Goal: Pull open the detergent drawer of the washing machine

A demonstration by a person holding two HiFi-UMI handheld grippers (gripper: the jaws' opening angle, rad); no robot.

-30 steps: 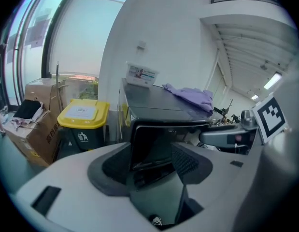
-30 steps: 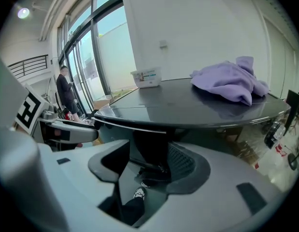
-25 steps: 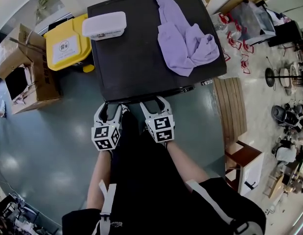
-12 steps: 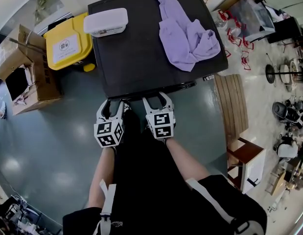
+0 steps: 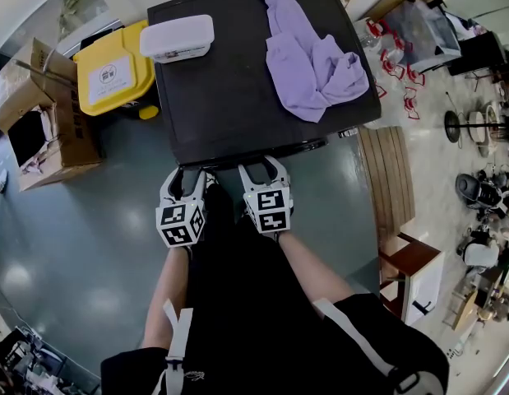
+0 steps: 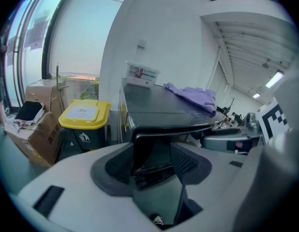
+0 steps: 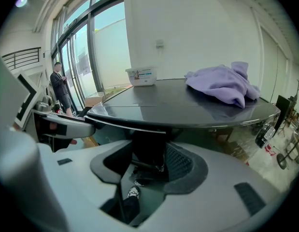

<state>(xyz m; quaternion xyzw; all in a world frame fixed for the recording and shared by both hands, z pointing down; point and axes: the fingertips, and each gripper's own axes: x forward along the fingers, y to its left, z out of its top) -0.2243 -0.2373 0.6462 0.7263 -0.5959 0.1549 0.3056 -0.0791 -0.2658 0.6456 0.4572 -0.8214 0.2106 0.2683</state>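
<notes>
**Desk:** What did you have along the front edge, left to right?

**Operator:** Far left I had a cardboard box (image 5: 40,113), then a yellow bin (image 5: 114,72) just beside the washing machine (image 5: 238,105), with bare floor (image 5: 81,220) in front of both. My left gripper (image 5: 186,178) sat at the front lip of the black top, near its left corner. Its jaws stood wide apart, having just eased in a little, and gripped nothing. A dark panel (image 6: 149,151) under the lip showed between them. Whether that was the detergent drawer, I couldn't tell.

**Desk:** And the right?

**Operator:** My right gripper (image 5: 261,171) was just beside the left one, at the same lip. Its jaws were apart, had just been closing, and held nothing, with only the dark front under the overhang between them. On top, a white lidded container (image 5: 178,38) sat at the back left and a purple garment (image 5: 307,60) at the back right. A wooden bench (image 5: 388,183) stood near the right front corner, with open floor before it.
</notes>
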